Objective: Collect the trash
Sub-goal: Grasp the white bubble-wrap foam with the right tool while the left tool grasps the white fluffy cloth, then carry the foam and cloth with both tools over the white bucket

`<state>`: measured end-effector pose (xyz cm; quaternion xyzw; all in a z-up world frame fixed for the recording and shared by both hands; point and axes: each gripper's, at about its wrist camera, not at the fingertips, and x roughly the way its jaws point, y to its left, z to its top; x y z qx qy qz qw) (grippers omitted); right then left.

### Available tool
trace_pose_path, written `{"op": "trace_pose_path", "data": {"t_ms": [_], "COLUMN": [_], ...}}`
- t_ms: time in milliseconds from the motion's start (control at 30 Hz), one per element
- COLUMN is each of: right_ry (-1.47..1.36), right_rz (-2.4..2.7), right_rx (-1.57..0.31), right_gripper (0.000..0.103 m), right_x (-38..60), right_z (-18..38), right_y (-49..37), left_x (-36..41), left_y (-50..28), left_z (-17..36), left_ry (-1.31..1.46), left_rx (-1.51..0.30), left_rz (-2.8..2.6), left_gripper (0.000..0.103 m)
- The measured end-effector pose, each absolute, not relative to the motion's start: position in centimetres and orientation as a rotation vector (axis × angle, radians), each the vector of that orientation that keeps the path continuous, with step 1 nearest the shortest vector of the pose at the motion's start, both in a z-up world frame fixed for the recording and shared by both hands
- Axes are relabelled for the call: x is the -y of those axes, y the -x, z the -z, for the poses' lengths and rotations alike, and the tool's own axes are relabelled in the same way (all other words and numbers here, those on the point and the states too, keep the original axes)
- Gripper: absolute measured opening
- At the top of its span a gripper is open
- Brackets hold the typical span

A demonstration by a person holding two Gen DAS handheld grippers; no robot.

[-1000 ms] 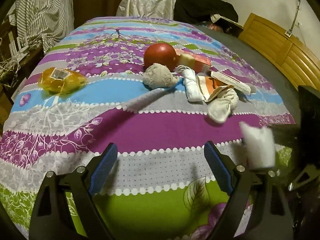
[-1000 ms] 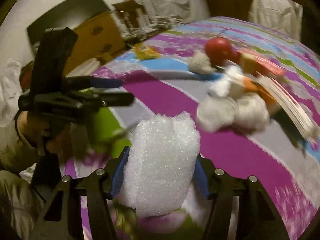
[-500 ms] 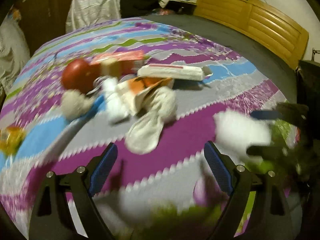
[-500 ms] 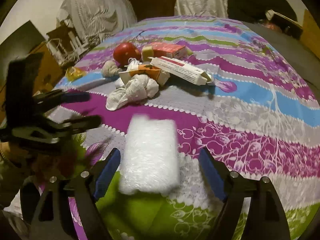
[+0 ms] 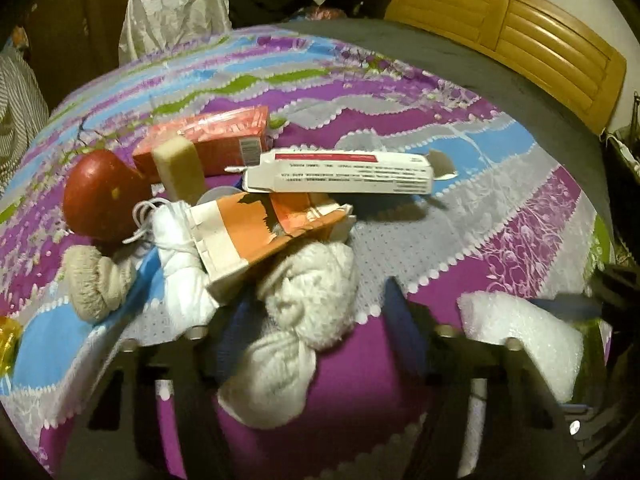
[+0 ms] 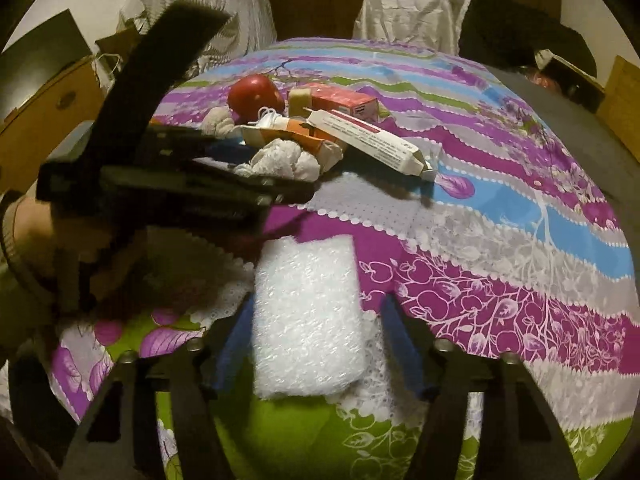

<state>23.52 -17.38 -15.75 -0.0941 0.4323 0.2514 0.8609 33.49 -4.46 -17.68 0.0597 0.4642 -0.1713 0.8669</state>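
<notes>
The left claw (image 5: 310,312) is narrowing, its blue-padded jaws on either side of a knotted white terry sock (image 5: 304,304) — soft, looped, lumpy; whether the pads press it cannot be told. The right claw (image 6: 316,344) is also closing, around a flat rectangular slab of white foam wrap (image 6: 306,320) with a bubbly sheen; a gap shows at both pads and the slab lies on the bedspread.

Beyond the sock is the heap: a torn orange-and-white carton (image 5: 256,228), a long white toothpaste-style box (image 5: 340,172), a glossy red packet (image 5: 208,140), a pale porous sponge block (image 5: 180,172), a smooth red ball (image 5: 104,196), a beige rolled sock (image 5: 96,280) and a white cloth with cord (image 5: 176,240).

All rest on a bed's quilted bedspread (image 6: 500,240) — wavy purple, blue, grey and green bands with leaf prints. A slatted wooden headboard (image 5: 520,40) stands behind it.
</notes>
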Motion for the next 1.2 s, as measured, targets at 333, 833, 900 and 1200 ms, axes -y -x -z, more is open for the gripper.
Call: {"op": "trace_pose_path", "data": {"t_ms": [333,833,900,1200], "right_ry": [0.194,0.074,0.063,0.048], "right_rz": [-0.479,-0.404,-0.398,-0.353], "right_rx": [-0.845,-0.442,-0.398,-0.275], "right_gripper": [0.05,0.05,0.05,0.051], "right_x": [17.6,16.2,16.0,15.3], "right_z": [16.0,3.8,2.2,-2.0], "right_y": [-22.1,-14.8,-13.8,-8.9], "left_x": [2.3,-3.7,-3.9,-4.8], "left_y": [-31.0,-15.5,-14.1,-10.6], "left_z": [16.5,3.9,2.4,-0.6], "left_ry": [-0.054,0.053,0.061,0.074], "left_rx": [-0.925,-0.51,-0.464,-0.365], "left_rz": [0.309,0.083,0.053,-0.013], "left_gripper": [0.029,0.029,0.029,0.029]}}
